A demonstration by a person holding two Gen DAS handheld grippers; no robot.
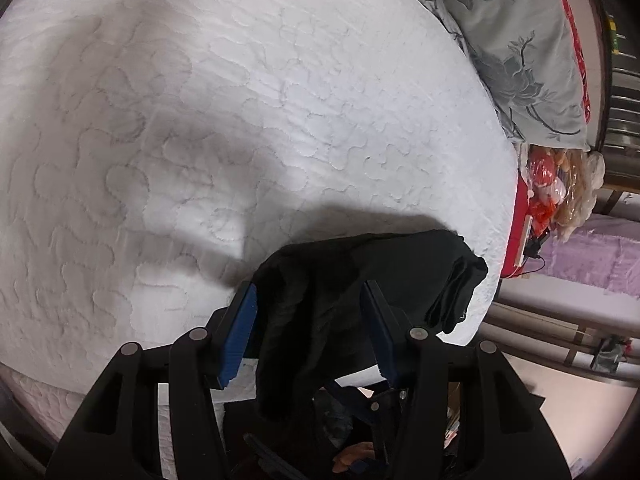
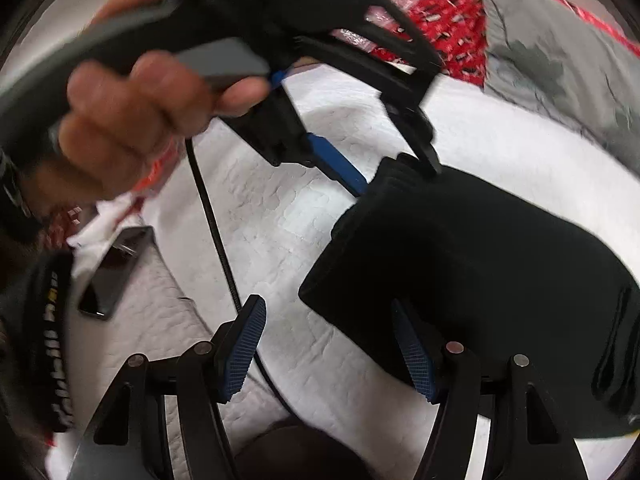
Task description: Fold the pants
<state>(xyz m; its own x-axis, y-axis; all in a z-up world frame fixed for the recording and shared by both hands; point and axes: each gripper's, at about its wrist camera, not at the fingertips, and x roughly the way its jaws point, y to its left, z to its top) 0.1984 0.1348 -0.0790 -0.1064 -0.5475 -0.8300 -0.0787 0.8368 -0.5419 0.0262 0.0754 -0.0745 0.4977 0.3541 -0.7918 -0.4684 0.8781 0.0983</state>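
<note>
Item: black pants [image 2: 480,280], folded into a compact bundle on the white quilted bed [image 1: 240,120], lying just ahead of my left hand-held gripper [image 1: 310,320] and to the right of my right hand-held gripper [image 2: 328,344]. Left hand-held gripper: jaws spread, cloth draped loosely between the blue pads [image 1: 240,332] but not pinched; I judged it released, with part of the fabric hanging off the bed edge toward me. Right hand-held gripper: jaws apart, holding nothing, the bundle touching or just beside its right pad. My left hand [image 2: 132,120] gripped the other tool's handle above the bundle's far corner. Also noted: a dark phone [image 2: 116,272] on the bed to the left, a black cable [image 2: 216,232] running between, a floral grey pillow [image 1: 512,40] well beyond. Judgement: folding looked nearly complete. To finish well, I needed to draw the hanging part fully onto the bed, square the edges, and press the bundle flat without dragging layers apart.
</note>
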